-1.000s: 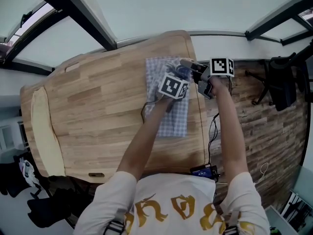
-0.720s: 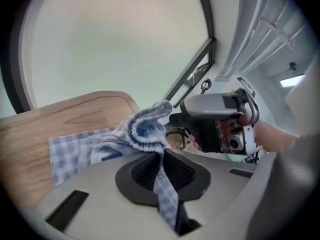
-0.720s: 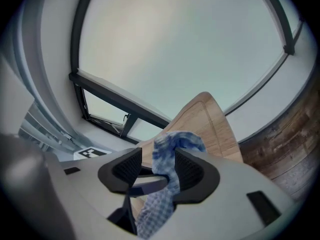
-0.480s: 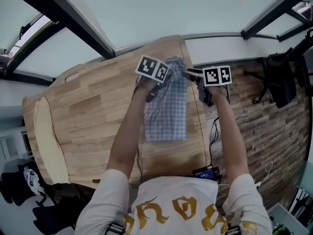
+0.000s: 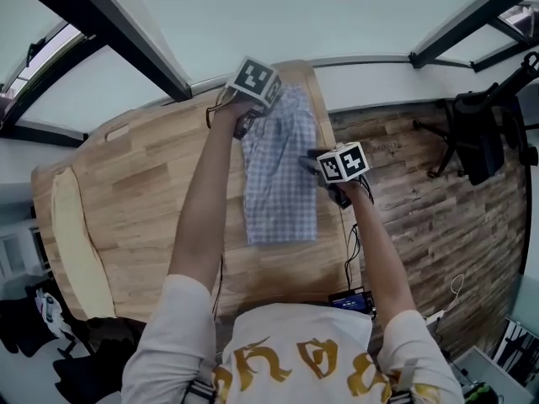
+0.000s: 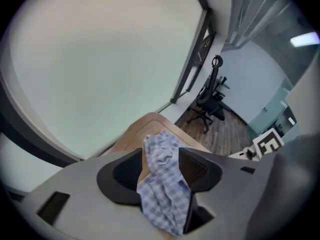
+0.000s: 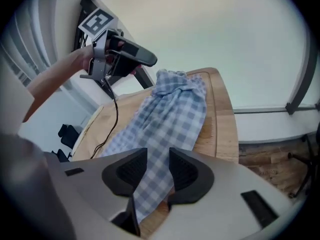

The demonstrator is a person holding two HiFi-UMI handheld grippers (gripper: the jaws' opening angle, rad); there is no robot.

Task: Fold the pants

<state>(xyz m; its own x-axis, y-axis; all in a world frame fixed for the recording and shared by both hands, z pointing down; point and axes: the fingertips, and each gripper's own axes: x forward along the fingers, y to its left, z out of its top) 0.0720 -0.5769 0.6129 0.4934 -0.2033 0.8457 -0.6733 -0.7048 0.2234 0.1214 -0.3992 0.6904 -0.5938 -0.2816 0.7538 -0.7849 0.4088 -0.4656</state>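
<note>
The blue checked pants (image 5: 282, 183) lie lengthwise on the right part of the wooden table (image 5: 152, 192). My left gripper (image 5: 248, 124) is at their far end. Its jaws have just been opening and stand apart, with the bunched far end of the pants (image 6: 165, 194) loose between them. My right gripper (image 5: 316, 165) is low over the pants' right edge at mid-length. Its jaws have just been closing, and the cloth (image 7: 175, 109) runs through the narrow gap between them. In the right gripper view, the left gripper (image 7: 125, 54) hangs over the far end.
A cream pad (image 5: 72, 242) lies along the table's left end. A black cable (image 7: 116, 109) trails from the left gripper across the wood. The table's right edge (image 7: 220, 119) is close to the pants. Beyond it, an office chair (image 5: 480, 141) stands on the plank floor.
The left gripper moved away from me to the table's far end, drawing the pants out longer. The right gripper came back toward me and sank onto the pants' right edge.
</note>
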